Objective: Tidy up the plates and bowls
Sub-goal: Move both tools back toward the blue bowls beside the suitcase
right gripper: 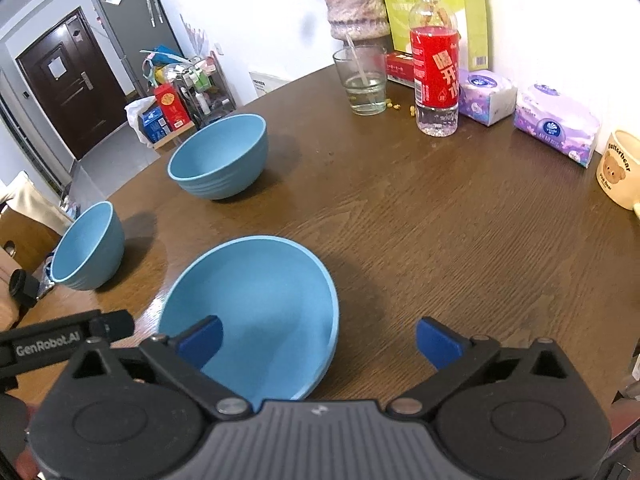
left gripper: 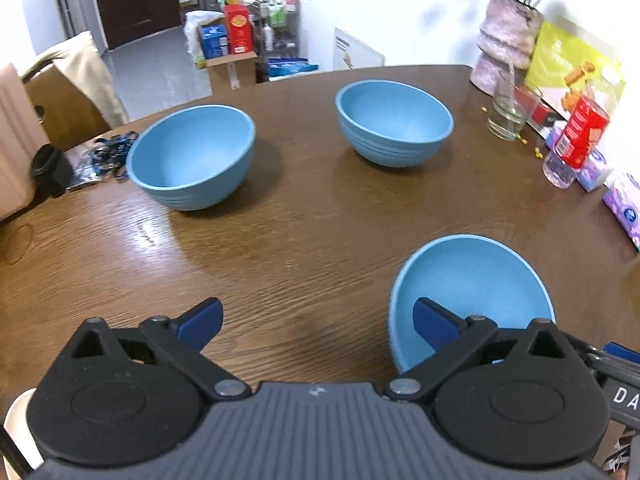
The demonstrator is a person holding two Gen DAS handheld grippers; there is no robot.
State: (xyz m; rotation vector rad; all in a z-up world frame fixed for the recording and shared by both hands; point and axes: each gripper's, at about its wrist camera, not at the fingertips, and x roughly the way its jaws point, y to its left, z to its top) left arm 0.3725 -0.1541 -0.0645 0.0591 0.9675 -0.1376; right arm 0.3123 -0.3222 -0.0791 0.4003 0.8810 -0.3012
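Three blue bowls stand upright on the brown wooden table (left gripper: 304,240). In the left wrist view two are farther off, one on the left (left gripper: 192,156) and one at centre right (left gripper: 394,122). The third, nearest bowl (left gripper: 472,292) sits at lower right. My left gripper (left gripper: 318,316) is open with only bare table between its fingers; its right finger overlaps that bowl's left rim. In the right wrist view the same near bowl (right gripper: 256,308) lies under my open right gripper (right gripper: 318,336), whose left finger is over the bowl's inside. The other two bowls (right gripper: 220,156) (right gripper: 88,246) stand apart to the left.
Along the table's far right side stand a flower vase (right gripper: 356,4), a glass (right gripper: 364,84), a red-labelled bottle (right gripper: 434,64), tissue packs (right gripper: 556,124) and a cream mug (right gripper: 618,172). The table edge curves behind the bowls, with floor and boxes beyond.
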